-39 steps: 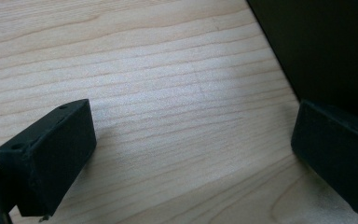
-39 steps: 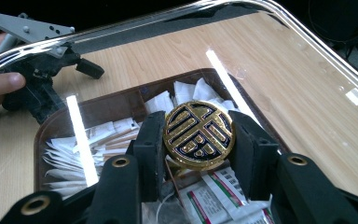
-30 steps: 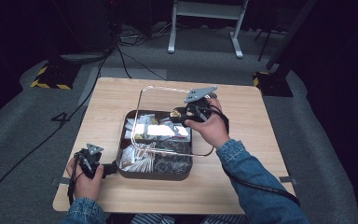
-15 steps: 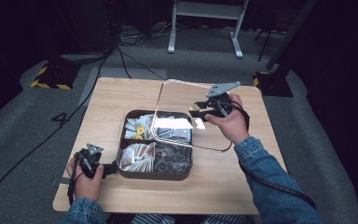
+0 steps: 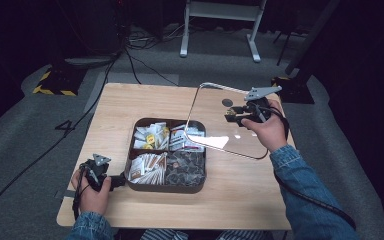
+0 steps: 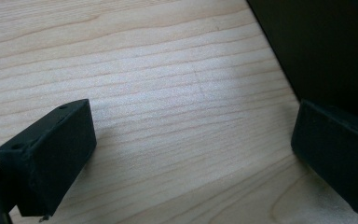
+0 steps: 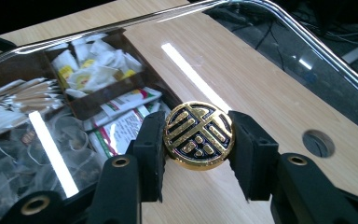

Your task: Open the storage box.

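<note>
A white "4" (image 5: pixel 66 126) is marked on the grey floor at about nine o'clock from the box (image 5: pixel 167 187). The round knob (image 7: pixel 198 135) carries a gold ornamental character on black. Printing on the packets (image 7: pixel 121 122) is too small to read.

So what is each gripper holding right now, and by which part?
The right gripper clamps the clear glass lid by its round gold knob; the left gripper holds nothing.
</note>
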### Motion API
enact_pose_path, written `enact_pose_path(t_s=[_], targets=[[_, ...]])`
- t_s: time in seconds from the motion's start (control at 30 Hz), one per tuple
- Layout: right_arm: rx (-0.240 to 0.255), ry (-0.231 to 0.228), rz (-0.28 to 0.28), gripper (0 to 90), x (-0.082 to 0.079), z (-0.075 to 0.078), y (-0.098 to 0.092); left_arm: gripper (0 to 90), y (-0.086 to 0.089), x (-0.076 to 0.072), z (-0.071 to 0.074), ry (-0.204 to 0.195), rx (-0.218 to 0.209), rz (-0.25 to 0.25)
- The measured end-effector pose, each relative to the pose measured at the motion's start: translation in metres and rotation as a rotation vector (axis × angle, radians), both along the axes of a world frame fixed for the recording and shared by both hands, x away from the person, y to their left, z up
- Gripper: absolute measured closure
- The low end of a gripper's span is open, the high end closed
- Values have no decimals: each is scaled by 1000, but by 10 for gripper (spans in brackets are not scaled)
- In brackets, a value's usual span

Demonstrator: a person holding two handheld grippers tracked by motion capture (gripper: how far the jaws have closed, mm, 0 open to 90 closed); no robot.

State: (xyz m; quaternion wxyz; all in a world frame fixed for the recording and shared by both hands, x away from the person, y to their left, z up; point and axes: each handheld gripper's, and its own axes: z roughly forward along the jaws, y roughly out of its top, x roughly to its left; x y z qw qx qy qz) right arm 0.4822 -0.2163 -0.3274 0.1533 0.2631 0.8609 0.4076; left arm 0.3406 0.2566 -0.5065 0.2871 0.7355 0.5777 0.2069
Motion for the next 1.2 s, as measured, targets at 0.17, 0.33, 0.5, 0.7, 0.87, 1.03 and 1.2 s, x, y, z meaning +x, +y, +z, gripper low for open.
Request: enact_pose_path(t_s=[0.17, 0.33, 0.5, 0.7, 0.87, 1.03, 1.2], targets=[[-4, 7, -48, 585, 5, -4, -17, 1, 0, 0, 0, 0, 0, 0], [-7, 7, -73, 585, 8, -8, -28, 1, 0, 0, 0, 0, 0, 0], [-9, 15, -119, 586, 14, -15, -44, 0, 0, 0, 0, 0, 0, 0], [-23, 31, -161, 585, 19, -25, -59, 0, 0, 0, 0, 0, 0, 0], [-28, 43, -187, 585, 25, -35, -70, 1, 0, 0, 0, 0, -1, 0], [-27, 43, -225, 585, 30, -46, -82, 0, 0, 0, 0, 0, 0, 0], [-29, 52, -255, 585, 34, -59, -92, 1, 0, 0, 0, 0, 0, 0]])
